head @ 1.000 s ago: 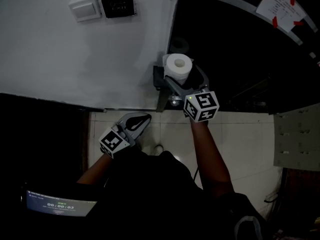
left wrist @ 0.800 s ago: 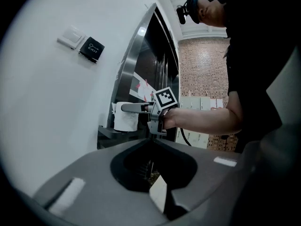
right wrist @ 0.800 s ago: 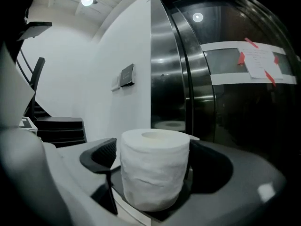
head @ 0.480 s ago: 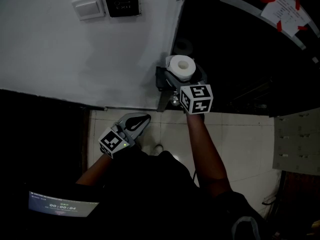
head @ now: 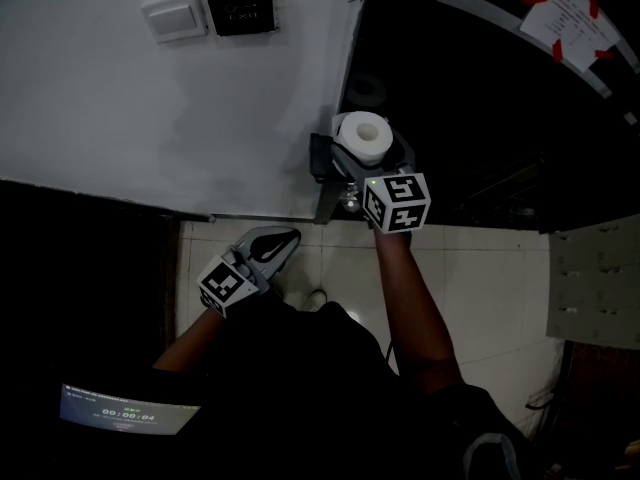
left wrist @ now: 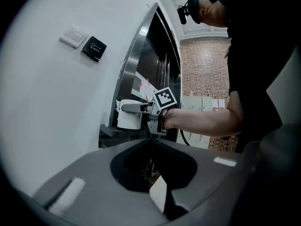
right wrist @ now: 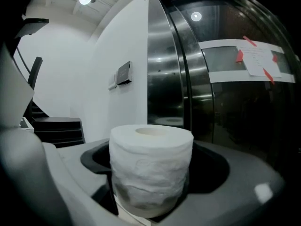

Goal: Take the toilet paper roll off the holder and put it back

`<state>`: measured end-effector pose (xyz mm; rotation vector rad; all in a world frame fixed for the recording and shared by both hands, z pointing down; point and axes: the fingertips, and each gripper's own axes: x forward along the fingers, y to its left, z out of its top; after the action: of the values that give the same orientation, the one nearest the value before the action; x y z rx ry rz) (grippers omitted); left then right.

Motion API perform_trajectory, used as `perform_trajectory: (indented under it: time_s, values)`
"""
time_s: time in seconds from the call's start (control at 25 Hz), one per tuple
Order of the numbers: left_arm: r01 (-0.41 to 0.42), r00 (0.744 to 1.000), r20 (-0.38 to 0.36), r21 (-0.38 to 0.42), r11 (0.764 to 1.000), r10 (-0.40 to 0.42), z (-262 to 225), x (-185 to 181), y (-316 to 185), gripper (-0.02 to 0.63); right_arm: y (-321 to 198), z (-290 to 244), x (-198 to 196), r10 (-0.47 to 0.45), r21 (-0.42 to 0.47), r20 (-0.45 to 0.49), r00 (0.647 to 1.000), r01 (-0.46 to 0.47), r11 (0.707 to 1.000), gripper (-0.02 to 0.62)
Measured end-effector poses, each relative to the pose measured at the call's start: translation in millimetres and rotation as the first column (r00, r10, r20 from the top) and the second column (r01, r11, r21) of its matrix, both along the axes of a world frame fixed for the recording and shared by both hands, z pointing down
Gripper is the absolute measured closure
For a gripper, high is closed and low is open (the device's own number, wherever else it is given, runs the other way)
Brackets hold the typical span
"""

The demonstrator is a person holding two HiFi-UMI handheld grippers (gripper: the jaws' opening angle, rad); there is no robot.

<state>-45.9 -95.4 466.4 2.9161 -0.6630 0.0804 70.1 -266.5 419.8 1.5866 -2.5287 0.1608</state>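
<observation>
A white wall (head: 150, 118) with two wall plates (head: 215, 10) at its 11 o'clock meets a dark steel door (head: 480, 88), with pale floor tiles (head: 480, 268) below. My left tongs (head: 290, 236) hang low at 7 o'clock of the roll, pinched together on nothing, kept out of the way because this job seems to need only one hand. The toilet paper roll (head: 361, 133) stands upright on the holder (head: 322, 158), right at the corner where the wall ends. My right tongs (head: 372, 160) reach in from 6 o'clock and are pressed onto its soft sides low down, which I judge gives a straight pull upward. I cannot tell whether the roll has left the holder yet.
</observation>
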Motion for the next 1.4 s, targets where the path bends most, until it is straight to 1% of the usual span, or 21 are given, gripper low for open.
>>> perform_trajectory:
  time_s: [0.24, 0.4, 0.64, 0.8, 0.96, 1.08, 1.2, 1.28, 1.32, 1.4]
  values:
    - [-0.020, 1.000, -0.004, 0.022, 1.000, 0.020, 5, 6, 2, 0.601, 8, -3, 13, 0.012, -0.001, -0.020, 1.000, -0.012, 1.000, 0.137]
    - [-0.032, 0.999, -0.005, 0.016, 0.999, 0.032, 3, 12, 7, 0.601, 12, -13, 30, 0.039, 0.015, -0.029, 0.999, -0.039, 0.999, 0.137]
    - [-0.040, 0.999, -0.007, 0.011, 0.999, 0.040, 2, 16, 13, 0.601, 15, -21, 68, 0.105, 0.025, -0.022, 0.994, -0.105, 0.994, 0.136]
    - [-0.037, 0.999, 0.002, -0.018, 0.999, 0.037, 1, 16, 16, 0.601, 16, -14, 97, 0.158, 0.014, -0.028, 0.987, -0.157, 0.987, 0.137]
    - [-0.036, 0.999, 0.003, 0.008, 0.999, 0.036, 7, 13, 17, 0.601, 18, -2, 127, 0.213, -0.007, -0.037, 0.976, -0.213, 0.977, 0.137]
    - [-0.034, 0.999, 0.007, 0.005, 0.999, 0.034, 8, 11, 17, 0.601, 20, 4, 144, 0.246, -0.011, -0.032, 0.969, -0.246, 0.969, 0.137]
    - [-0.029, 1.000, 0.009, -0.006, 1.000, 0.029, 5, 11, 19, 0.601, 21, 8, 151, 0.257, 0.003, -0.010, 0.966, -0.257, 0.966, 0.137]
    - [-0.027, 1.000, 0.009, -0.006, 1.000, 0.027, 5, 12, 19, 0.601, 21, 12, 155, 0.261, 0.006, 0.026, 0.965, -0.261, 0.965, 0.137]
    - [-0.027, 1.000, 0.009, 0.001, 1.000, 0.027, 6, 12, 19, 0.601, 21, 15, 156, 0.264, 0.001, 0.058, 0.963, -0.265, 0.964, 0.137]
    - [-0.025, 1.000, 0.009, 0.006, 1.000, 0.025, 7, 12, 18, 0.601, 20, 24, 163, 0.280, -0.028, 0.161, 0.946, -0.279, 0.960, 0.137]
